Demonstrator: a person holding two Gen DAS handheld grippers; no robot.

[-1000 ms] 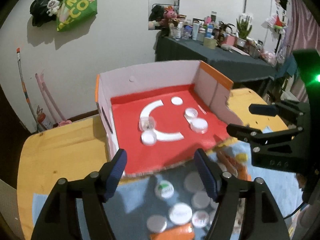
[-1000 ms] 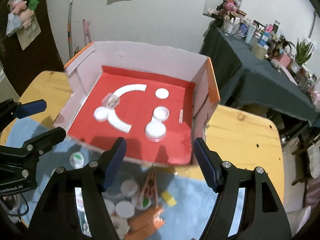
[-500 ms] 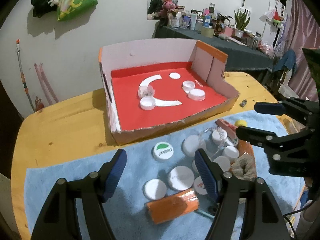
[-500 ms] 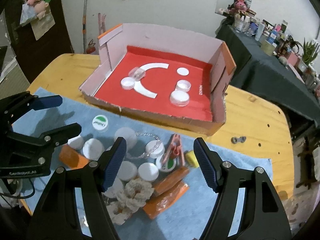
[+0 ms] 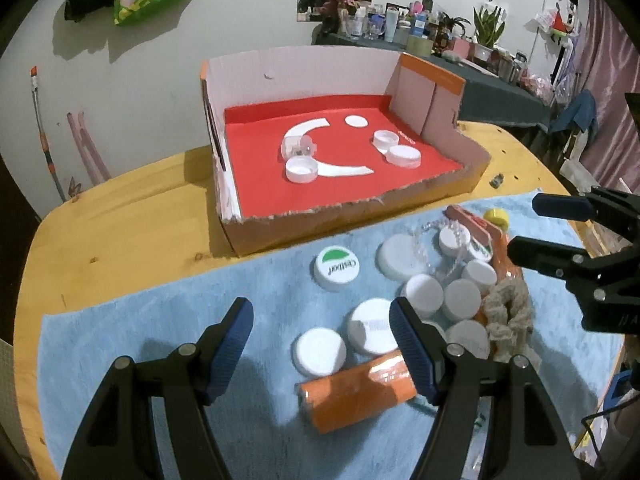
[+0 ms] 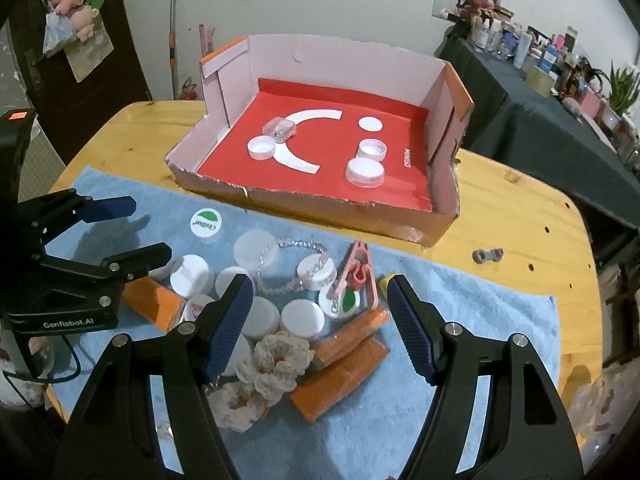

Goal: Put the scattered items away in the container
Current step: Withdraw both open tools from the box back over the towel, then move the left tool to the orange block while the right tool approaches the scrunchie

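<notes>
Progress judged early: most items are still outside the container.

Container: cardboard box with red floor [image 5: 436, 196], upper centre of the left wrist view, standing on the yellow bench [image 5: 120, 232]. Its near wall is low and torn. Inside, four pieces: an open white cap [image 5: 301, 170] touching a small clear case [image 5: 298, 147] at centre-left of the floor, and two more white caps [image 6: 365, 172] touching one another toward the floor's right. The white arc and dot look printed on the floor, not loose.

Left to tidy, all on the blue towel [image 5: 160, 320] in the lower half of both views:
- green-and-white cap [image 5: 337, 268], alone, nearest the box;
- a cluster of plain white caps [image 5: 422, 294], packed close;
- clear bead chain [image 6: 280, 264] draped over some caps;
- pink clothes peg [image 6: 358, 276];
- small yellow cap [image 5: 496, 218];
- crocheted cream piece [image 6: 276, 364];
- orange packets [image 6: 340, 376], one in front of the left tongs [image 5: 356, 394].

A small metal link [image 6: 487, 256] lies on bare bench right of the towel; whether it counts is unclear.

Left tongs [image 5: 322, 344]: spread wide, empty, above the lower-centre caps. Right tongs [image 6: 320, 324]: spread wide, empty, above the peg and caps.

Estimate: roughly a quarter done or less; well over a dozen pieces remain.
</notes>
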